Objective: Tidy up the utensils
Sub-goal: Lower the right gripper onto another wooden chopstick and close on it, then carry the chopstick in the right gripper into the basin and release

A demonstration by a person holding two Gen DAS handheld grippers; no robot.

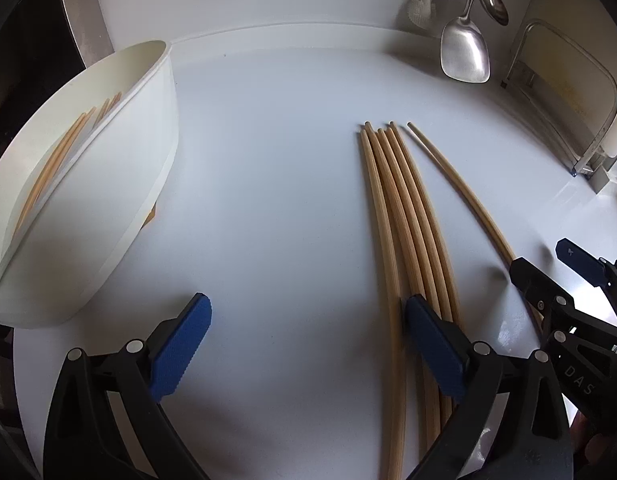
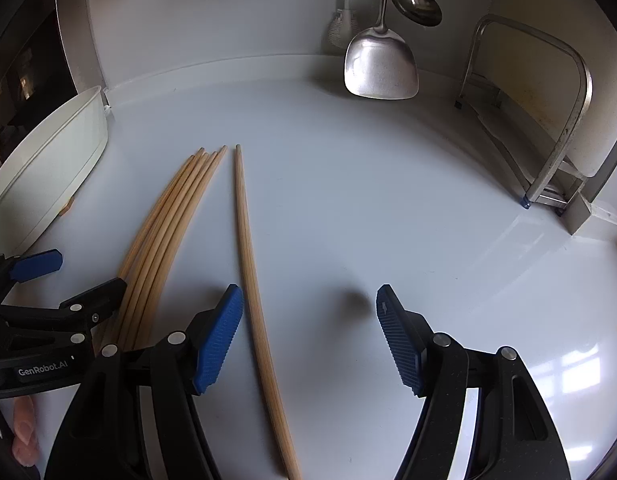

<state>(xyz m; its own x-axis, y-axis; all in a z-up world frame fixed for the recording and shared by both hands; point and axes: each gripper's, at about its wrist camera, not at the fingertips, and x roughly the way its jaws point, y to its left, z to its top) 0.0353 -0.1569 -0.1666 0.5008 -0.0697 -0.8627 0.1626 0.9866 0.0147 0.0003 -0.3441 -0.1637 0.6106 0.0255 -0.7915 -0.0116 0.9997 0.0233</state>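
**Both grippers low over the chopsticks, nothing gripped yet**

I have the white countertop (image 2: 348, 208) nearly clear ahead of me, which suits sorting: nothing crowds the sticks. At its left edge stands the white bin (image 1: 120, 184), tilted in my left view, with several chopsticks already lying inside along its wall, so I read that as where the rest belong. At the back, a steel spatula (image 2: 382, 64) and a ladle (image 2: 416, 2) hang against the wall, out of my way; a metal rack (image 2: 564, 128) sits far right.

The bundle of five chopsticks (image 1: 400, 216) lies side by side in the middle, tips pointing away from me, so a pinch across them looks workable. The single chopstick (image 2: 248, 264) lies just beside the bundle, apart from it.

My left gripper (image 1: 308, 344) has its jaws spread; its right pad sits over the bundle's near end, the left pad over bare counter, so it holds nothing. My right gripper (image 2: 310, 340) is spread too, and the single stick runs between its fingers close by the left pad, untouched. I judge that stick the next pick.
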